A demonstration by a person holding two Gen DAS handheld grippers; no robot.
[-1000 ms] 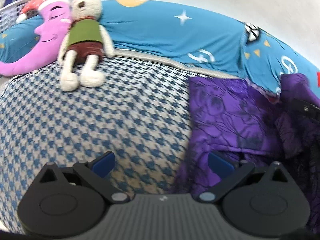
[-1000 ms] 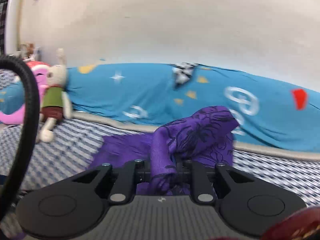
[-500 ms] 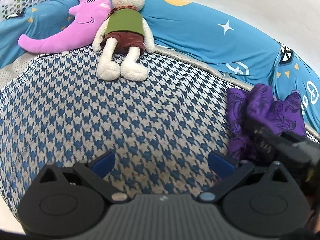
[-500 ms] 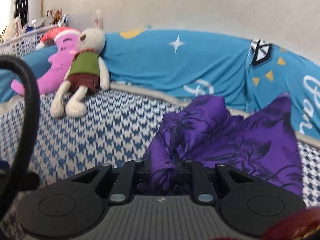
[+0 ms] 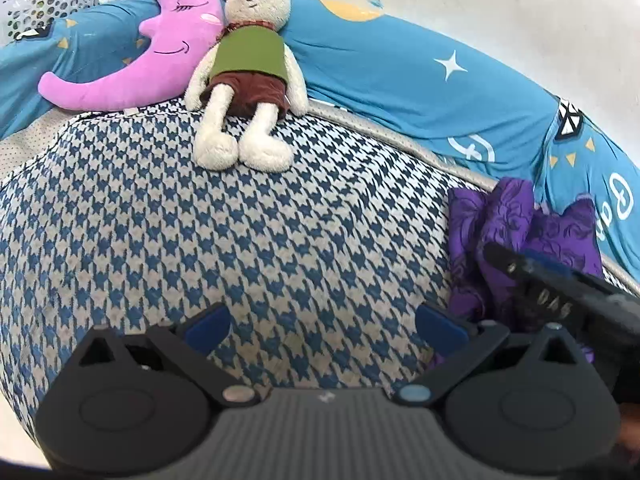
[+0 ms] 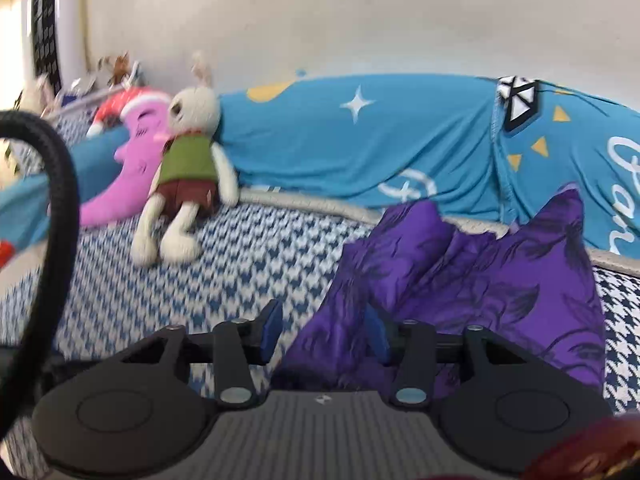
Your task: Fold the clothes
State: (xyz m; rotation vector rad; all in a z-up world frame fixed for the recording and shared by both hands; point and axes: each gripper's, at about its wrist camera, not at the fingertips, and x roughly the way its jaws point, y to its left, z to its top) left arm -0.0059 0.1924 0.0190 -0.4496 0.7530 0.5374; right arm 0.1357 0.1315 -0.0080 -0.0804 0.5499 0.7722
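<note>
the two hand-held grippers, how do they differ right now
The left hand-held gripper has its jaws spread wide over bare houndstooth bedspread, with nothing between them. The right hand-held gripper is open more narrowly, and the purple garment lies bunched against its right finger, no longer pinched. The left one stands clear of the garment, which sits off to its right. Both are open and have blue pads.

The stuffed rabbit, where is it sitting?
In both views the stuffed rabbit lies upper left on the houndstooth bedcover, leaning against the pink moon pillow and blue quilt.
</note>
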